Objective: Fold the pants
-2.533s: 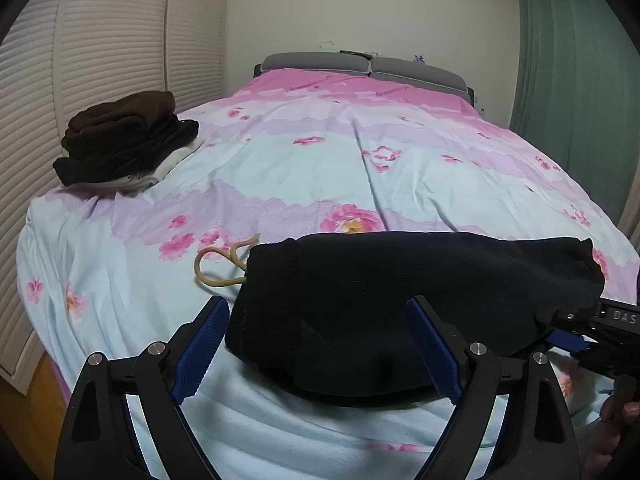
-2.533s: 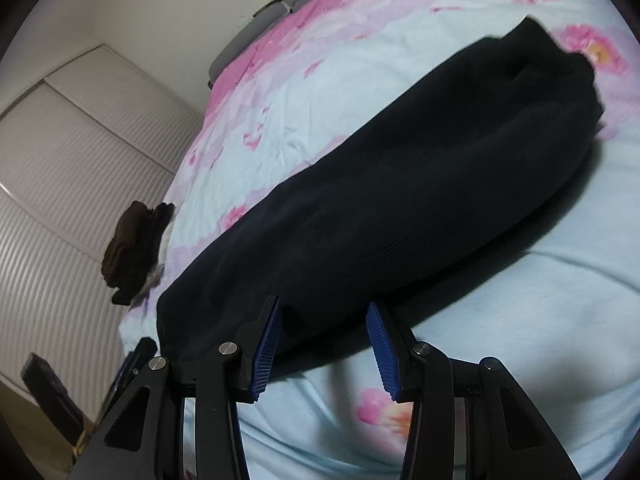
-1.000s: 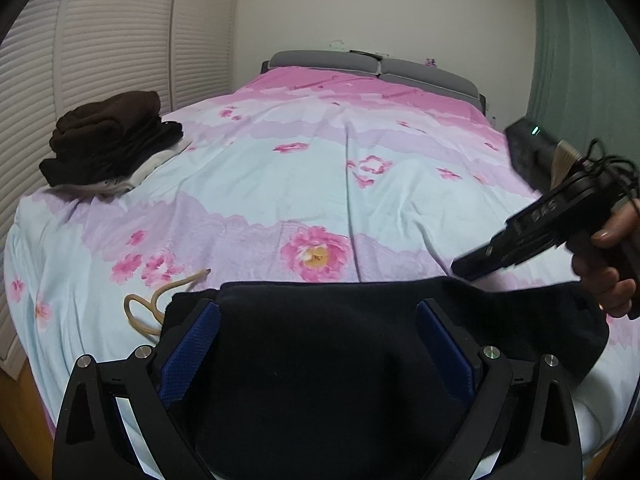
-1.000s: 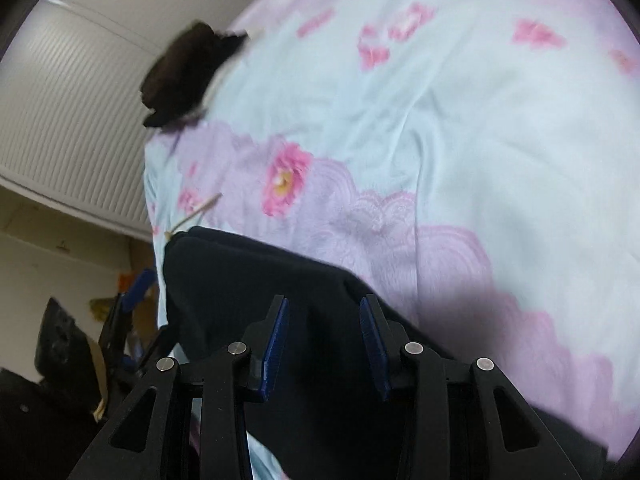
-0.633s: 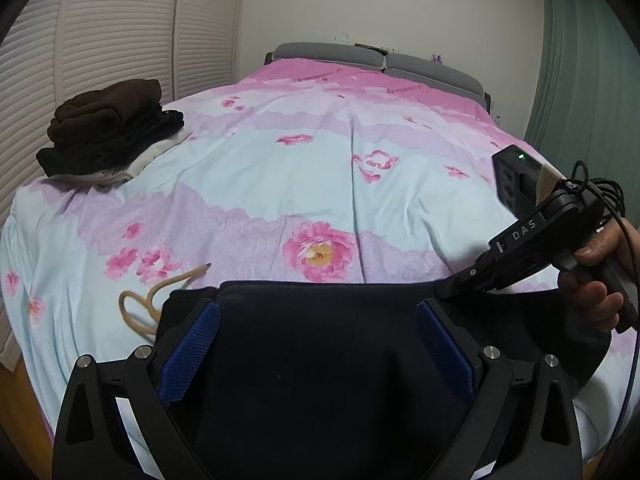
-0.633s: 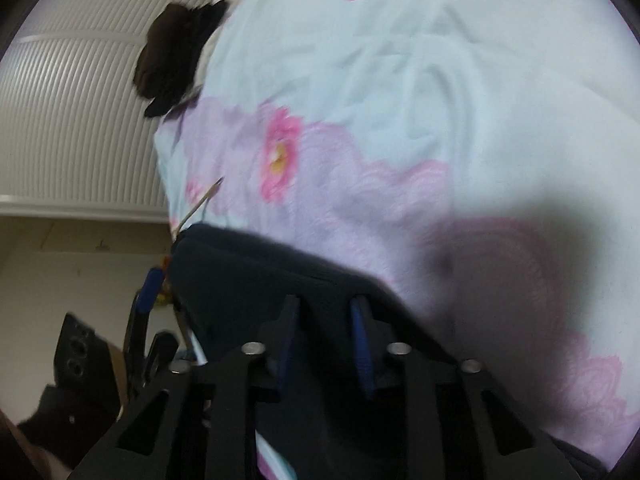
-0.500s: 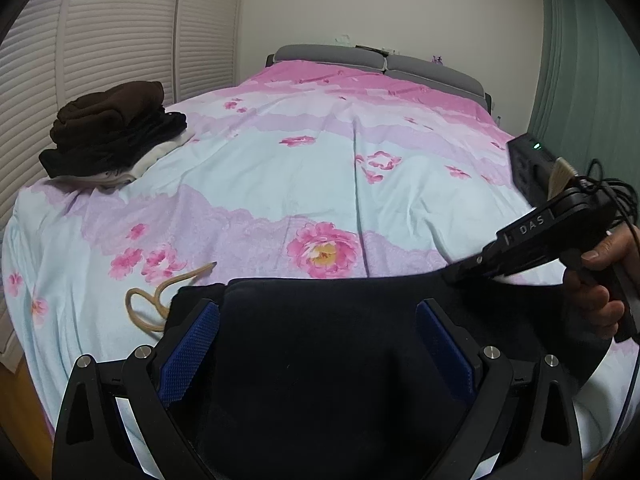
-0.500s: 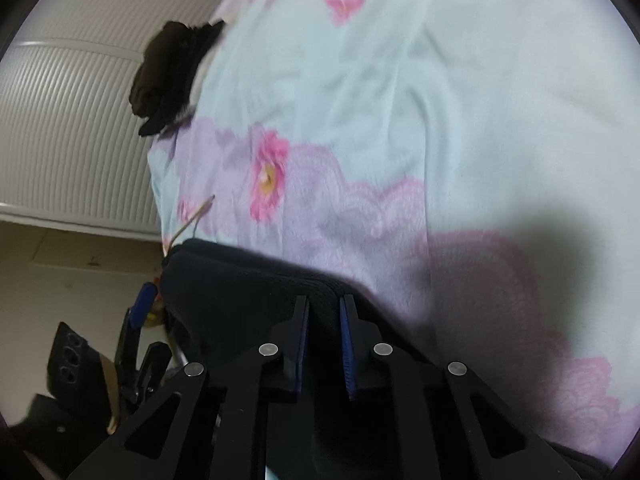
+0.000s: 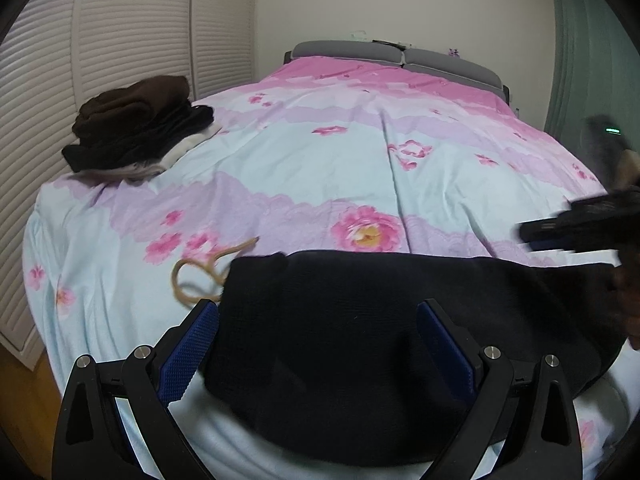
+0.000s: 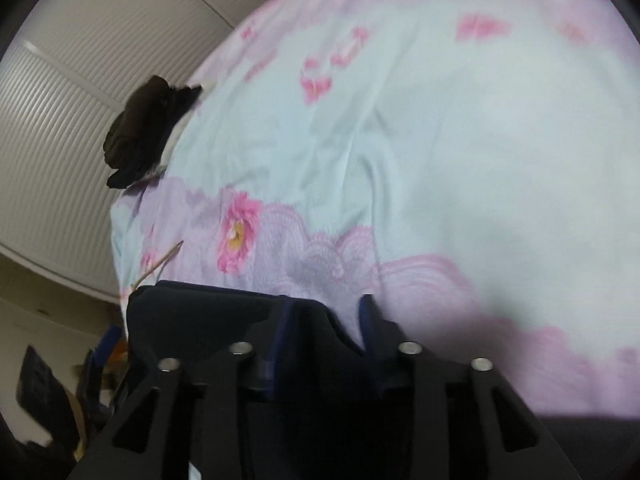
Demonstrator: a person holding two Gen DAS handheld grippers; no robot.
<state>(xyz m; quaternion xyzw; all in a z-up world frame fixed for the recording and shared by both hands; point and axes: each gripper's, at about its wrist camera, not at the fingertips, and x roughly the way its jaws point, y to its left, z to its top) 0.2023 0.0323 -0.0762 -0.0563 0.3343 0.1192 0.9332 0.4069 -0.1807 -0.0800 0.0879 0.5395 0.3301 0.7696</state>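
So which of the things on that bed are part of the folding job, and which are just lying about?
Part of the job:
- black pants, near edge of the bed
- left gripper, jaws wide over them
- right gripper, jaws opening, pants between them

Just lying about:
- pile of dark clothes
- tan cord beside the pants
- floral bedspread

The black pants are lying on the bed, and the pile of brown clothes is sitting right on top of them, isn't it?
Not quite. The black pants do lie on the bed, but the pile of brown clothes is not on them. It sits apart, at the far left edge of the bed, as the left wrist view shows.
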